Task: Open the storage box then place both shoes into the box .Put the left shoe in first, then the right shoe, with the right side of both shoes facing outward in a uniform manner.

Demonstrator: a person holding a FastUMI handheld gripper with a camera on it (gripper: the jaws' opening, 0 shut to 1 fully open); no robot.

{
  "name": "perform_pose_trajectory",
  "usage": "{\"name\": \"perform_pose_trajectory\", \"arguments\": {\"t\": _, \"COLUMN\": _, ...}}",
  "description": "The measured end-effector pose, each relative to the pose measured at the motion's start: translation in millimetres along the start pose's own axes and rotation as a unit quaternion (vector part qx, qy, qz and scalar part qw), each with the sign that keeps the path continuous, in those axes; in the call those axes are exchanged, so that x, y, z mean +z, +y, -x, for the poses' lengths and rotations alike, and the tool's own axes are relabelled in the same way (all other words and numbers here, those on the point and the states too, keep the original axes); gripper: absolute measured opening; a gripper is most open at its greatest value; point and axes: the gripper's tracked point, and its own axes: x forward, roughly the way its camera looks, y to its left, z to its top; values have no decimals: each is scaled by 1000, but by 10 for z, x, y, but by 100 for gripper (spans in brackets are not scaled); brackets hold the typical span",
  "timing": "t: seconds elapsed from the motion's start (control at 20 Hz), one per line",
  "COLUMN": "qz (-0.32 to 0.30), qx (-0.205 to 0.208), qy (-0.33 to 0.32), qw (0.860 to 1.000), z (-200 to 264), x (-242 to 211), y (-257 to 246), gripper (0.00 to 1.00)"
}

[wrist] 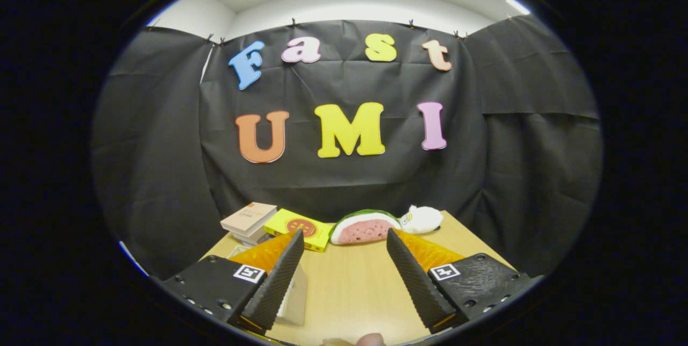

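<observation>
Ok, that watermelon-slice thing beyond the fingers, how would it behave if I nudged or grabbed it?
The watermelon slice looks padded and soft, so it would probably squash rather than resist. It lies on its flat side on the table, so it seems unlikely to roll. The gripper is open, well short of it.

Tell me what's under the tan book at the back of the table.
The tan book lies on a second, greyish book. Its lower part is hidden behind the open gripper, whose fingers hold nothing.
</observation>
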Motion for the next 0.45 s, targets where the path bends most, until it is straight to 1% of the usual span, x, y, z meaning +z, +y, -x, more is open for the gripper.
{"name": "perform_pose_trajectory", "arguments": {"t": 0.15, "qz": 6, "qx": 2, "qy": -16, "qw": 1000, "z": 20, "x": 26, "y": -37, "gripper": 95}}
{"name": "perform_pose_trajectory", "arguments": {"t": 0.45, "qz": 11, "qx": 15, "qy": -22, "qw": 1000, "z": 3, "x": -12, "y": 46, "gripper": 95}}
